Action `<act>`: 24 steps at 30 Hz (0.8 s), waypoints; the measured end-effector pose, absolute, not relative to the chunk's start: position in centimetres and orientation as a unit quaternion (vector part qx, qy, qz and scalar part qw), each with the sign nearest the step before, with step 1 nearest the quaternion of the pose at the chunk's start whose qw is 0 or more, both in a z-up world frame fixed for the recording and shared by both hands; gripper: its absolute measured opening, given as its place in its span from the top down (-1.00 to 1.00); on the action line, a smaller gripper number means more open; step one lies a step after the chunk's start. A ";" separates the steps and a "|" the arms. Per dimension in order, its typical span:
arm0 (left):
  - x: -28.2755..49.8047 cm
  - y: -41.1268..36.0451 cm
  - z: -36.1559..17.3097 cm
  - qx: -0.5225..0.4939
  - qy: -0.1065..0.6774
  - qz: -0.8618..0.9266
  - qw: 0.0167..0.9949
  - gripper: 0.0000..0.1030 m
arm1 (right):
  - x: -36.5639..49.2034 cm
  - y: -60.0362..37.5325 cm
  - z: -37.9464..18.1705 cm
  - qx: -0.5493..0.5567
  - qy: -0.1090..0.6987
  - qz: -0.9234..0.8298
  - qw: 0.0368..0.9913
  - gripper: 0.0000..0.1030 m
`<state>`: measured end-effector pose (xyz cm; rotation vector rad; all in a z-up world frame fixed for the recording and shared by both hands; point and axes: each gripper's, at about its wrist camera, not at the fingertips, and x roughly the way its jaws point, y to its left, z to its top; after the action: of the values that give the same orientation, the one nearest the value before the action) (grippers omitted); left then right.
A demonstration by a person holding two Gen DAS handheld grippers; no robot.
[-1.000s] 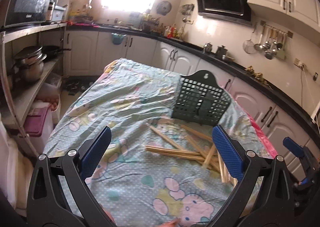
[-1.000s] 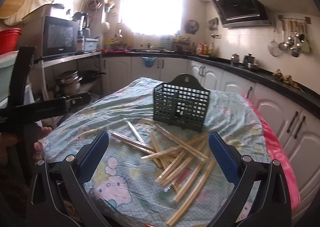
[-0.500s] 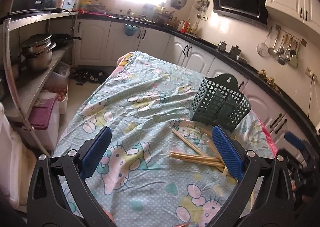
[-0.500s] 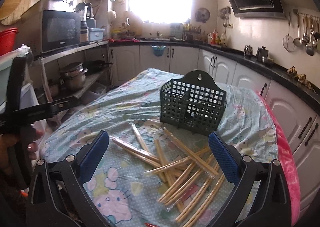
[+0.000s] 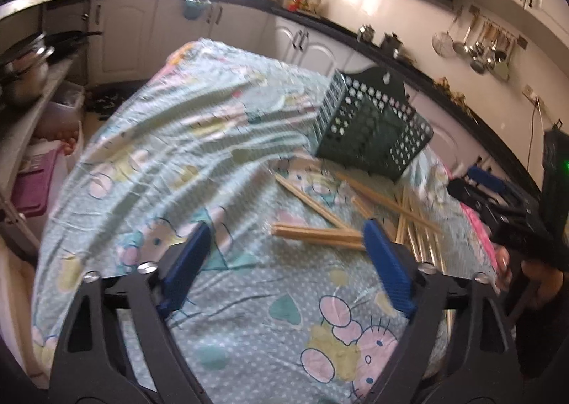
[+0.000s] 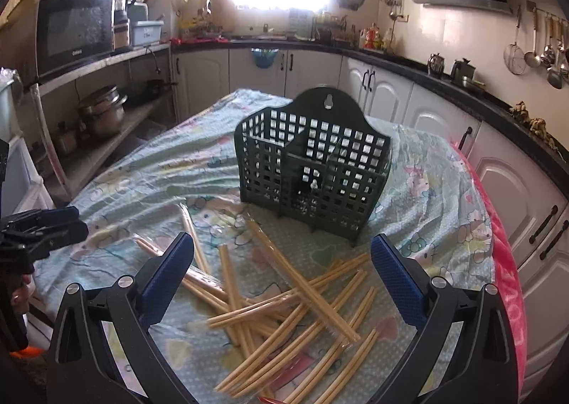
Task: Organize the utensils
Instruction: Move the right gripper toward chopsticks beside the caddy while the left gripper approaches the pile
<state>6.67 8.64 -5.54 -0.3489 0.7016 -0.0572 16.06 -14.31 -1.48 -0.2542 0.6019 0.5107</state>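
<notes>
both the left gripper (image 5: 284, 261) and right gripper (image 6: 282, 267) gape wide, holding nothing; bamboo chopsticks (image 6: 284, 301) lie scattered at lower centre before the green slotted utensil holder (image 6: 313, 162).

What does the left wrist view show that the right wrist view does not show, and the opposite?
Only the left wrist view: the right gripper from the side, near the table's right edge. Only the right wrist view: the microwave, the holder's empty inside, and the whole chopstick pile. Both: the holder standing on the cloth, loose chopsticks before it, and both grippers open, holding nothing.
</notes>
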 end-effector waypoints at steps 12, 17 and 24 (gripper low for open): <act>10.5 8.7 -7.8 -0.181 0.381 -0.043 0.906 0.26 | 20.5 -12.8 -4.7 -0.140 0.344 0.262 0.891 -0.50; 11.5 9.3 -8.2 -0.184 0.391 -0.027 0.901 0.38 | 22.3 -11.4 -5.7 -0.155 0.372 0.277 0.872 -0.39; 11.9 9.6 -8.7 -0.185 0.398 -0.019 0.899 0.67 | 24.5 -8.8 -7.3 -0.218 0.409 0.290 0.837 -0.14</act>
<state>11.92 9.59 -8.68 -0.3827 0.8234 -0.0390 24.51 -8.76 -7.28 -0.4618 0.8655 0.6139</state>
